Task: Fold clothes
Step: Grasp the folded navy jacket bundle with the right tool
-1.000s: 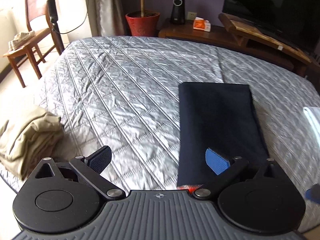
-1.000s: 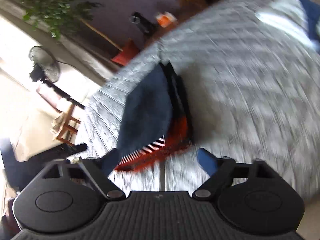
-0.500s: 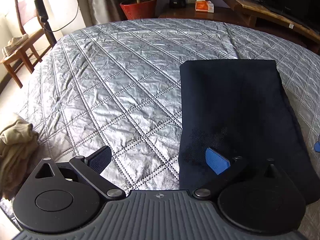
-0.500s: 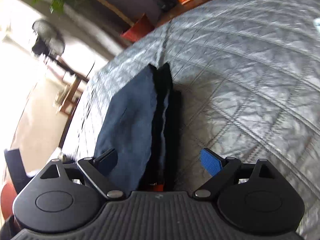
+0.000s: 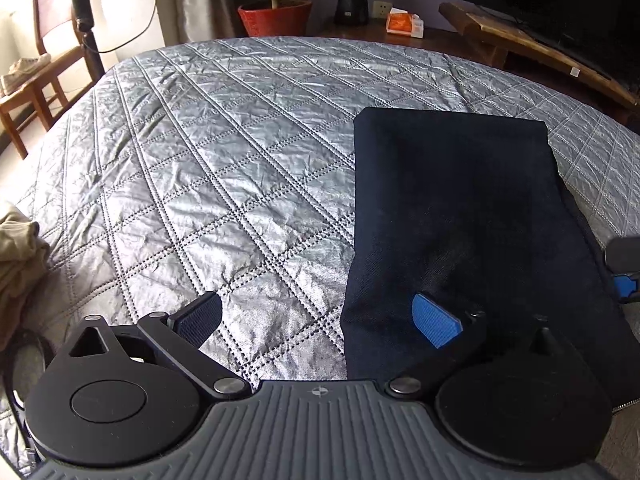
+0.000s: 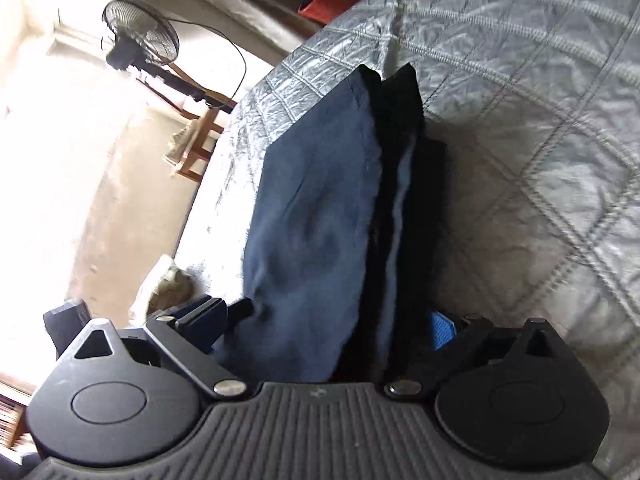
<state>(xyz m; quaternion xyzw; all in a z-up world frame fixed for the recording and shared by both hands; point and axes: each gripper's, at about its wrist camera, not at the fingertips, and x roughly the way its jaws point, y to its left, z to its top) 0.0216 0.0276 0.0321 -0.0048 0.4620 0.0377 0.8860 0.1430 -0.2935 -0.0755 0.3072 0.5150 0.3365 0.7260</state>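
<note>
1. Your folded navy garment (image 5: 460, 200) lies flat on the bed's silver quilt (image 5: 224, 152).
2. Your left claw (image 5: 316, 318) is spread wide, one pad over the garment's near edge, gripping nothing.
3. Your right claw (image 6: 332, 326) straddles the stacked folds (image 6: 320, 208), its jaws opening; contact unclear.
4. Only the right view shows the layered edge.
5. Fan (image 6: 138, 40), chair (image 5: 36, 52) and red pot (image 5: 274, 16) stand beyond.
</note>
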